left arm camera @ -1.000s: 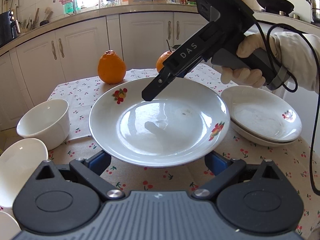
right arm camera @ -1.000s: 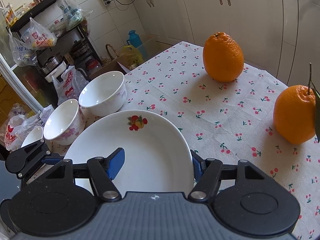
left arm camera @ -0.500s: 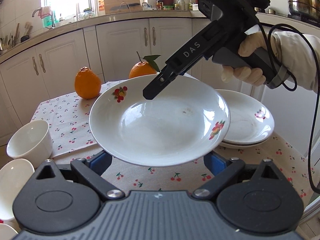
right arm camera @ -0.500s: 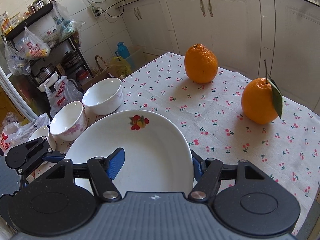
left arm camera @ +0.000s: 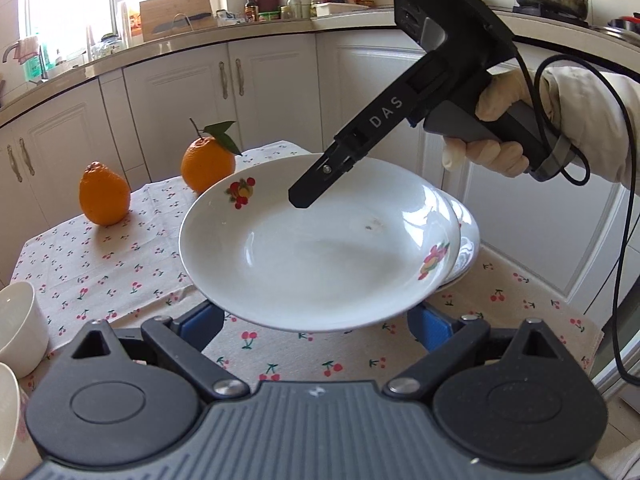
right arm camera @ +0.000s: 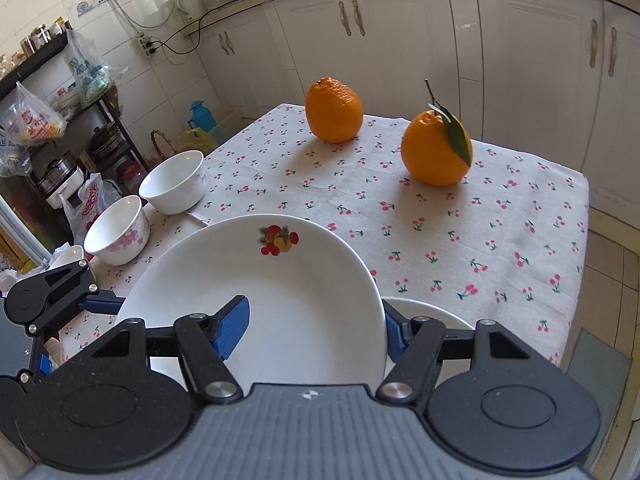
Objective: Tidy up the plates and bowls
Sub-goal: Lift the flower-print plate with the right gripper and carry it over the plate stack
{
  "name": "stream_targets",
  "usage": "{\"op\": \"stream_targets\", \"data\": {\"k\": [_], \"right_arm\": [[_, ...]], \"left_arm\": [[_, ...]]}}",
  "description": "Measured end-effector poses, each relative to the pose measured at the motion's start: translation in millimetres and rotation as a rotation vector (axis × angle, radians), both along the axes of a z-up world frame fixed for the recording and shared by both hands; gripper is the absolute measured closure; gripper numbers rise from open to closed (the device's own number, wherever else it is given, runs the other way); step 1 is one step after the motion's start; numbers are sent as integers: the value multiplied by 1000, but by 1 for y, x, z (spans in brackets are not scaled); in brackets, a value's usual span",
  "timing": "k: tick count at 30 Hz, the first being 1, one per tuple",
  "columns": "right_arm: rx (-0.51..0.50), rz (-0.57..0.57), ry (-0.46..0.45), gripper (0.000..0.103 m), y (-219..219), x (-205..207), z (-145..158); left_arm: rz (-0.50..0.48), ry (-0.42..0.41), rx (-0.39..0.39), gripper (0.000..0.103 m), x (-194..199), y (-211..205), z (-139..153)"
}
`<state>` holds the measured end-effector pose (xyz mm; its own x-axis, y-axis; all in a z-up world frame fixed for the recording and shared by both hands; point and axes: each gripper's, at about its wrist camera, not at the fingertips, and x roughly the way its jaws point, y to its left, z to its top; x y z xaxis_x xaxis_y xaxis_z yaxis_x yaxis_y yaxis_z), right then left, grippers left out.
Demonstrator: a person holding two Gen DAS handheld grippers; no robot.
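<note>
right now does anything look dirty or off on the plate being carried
Yes: the held plate has a small dark speck on its inner surface, near the rim toward the stacked plates. It may be leftover residue. Nothing looks chipped or spilled.

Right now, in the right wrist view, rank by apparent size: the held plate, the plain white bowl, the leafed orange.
1. Held plate, though it is nearest the camera.
2. Plain white bowl and leafed orange: look alike, unranked.
</note>
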<state>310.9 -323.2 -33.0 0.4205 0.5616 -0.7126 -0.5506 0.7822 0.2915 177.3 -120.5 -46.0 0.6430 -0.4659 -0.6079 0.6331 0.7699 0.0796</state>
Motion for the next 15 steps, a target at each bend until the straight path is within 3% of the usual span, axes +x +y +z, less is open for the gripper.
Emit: {"op": "stream_targets", "data": {"k": [15], "right_arm": [[-6,-103,21,30,-48,-24,-14]], "left_arm": [[-95,34,21,5,0,-35,-11]]}}
